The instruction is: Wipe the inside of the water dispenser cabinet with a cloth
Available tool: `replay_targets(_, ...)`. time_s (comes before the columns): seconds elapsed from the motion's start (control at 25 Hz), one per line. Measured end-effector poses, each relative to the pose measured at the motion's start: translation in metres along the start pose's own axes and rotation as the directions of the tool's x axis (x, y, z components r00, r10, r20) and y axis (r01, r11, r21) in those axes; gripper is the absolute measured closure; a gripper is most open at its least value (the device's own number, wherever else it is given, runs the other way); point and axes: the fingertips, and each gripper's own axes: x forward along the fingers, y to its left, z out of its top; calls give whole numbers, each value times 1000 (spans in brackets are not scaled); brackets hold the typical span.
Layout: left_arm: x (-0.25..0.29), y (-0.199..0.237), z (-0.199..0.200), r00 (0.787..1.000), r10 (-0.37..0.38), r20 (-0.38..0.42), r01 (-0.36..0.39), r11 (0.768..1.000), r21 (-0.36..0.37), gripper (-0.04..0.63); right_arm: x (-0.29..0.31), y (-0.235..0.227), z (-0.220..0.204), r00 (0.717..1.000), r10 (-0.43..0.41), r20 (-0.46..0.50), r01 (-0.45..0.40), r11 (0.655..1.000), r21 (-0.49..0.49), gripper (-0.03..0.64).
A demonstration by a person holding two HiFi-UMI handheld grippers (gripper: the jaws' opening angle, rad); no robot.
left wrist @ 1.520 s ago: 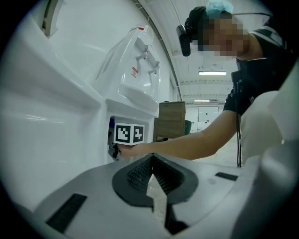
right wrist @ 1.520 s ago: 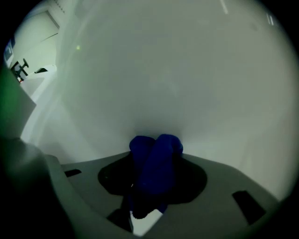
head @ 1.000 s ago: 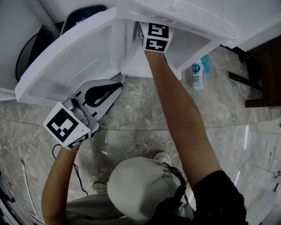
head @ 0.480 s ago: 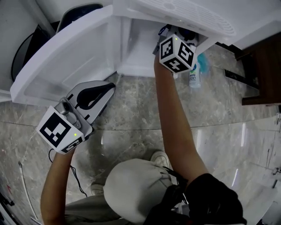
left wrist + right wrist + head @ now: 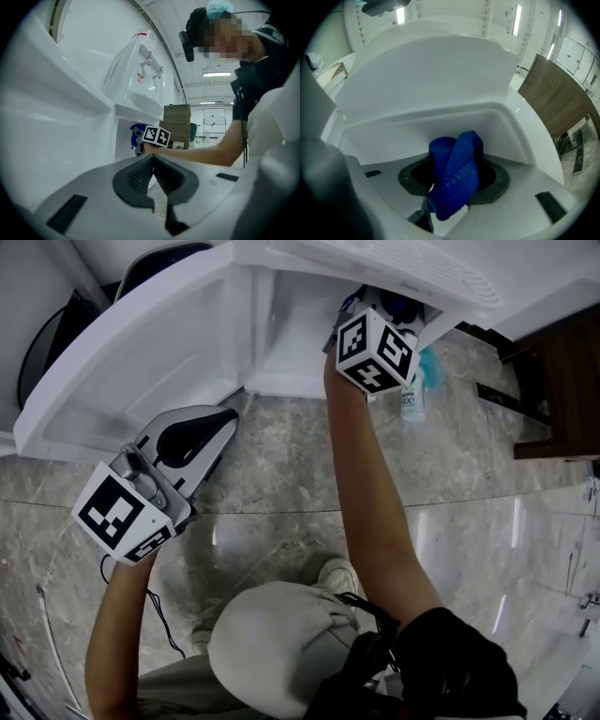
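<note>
— Right arm?
— Stretched forward to the cabinet [image 5: 281,343], right tool [image 5: 384,320] clamped on the one blue cloth [image 5: 455,176], at the cabinet's opening.
— Left?
— Bent, low beside the open door [image 5: 122,371]; left tool [image 5: 152,161] closed, empty. Two tools, one cloth.

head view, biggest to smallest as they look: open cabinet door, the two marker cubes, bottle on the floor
1. open cabinet door
2. left gripper's marker cube and right gripper's marker cube: about alike, so unranked
3. bottle, partly hidden behind the right cube
</note>
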Motion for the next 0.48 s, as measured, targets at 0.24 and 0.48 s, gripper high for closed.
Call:
replay_targets(0.24, 5, 0, -3, 1000, 2, -1, -2, 1000, 5, 589, -2, 1, 1, 1000, 11, -8, -11, 1000, -24, 456)
replay_targets(0.48, 32, 20, 2, 995, 89, 42, -92, 992, 83, 474, -26, 14, -18, 986, 141, -91, -141, 990, 14, 456)
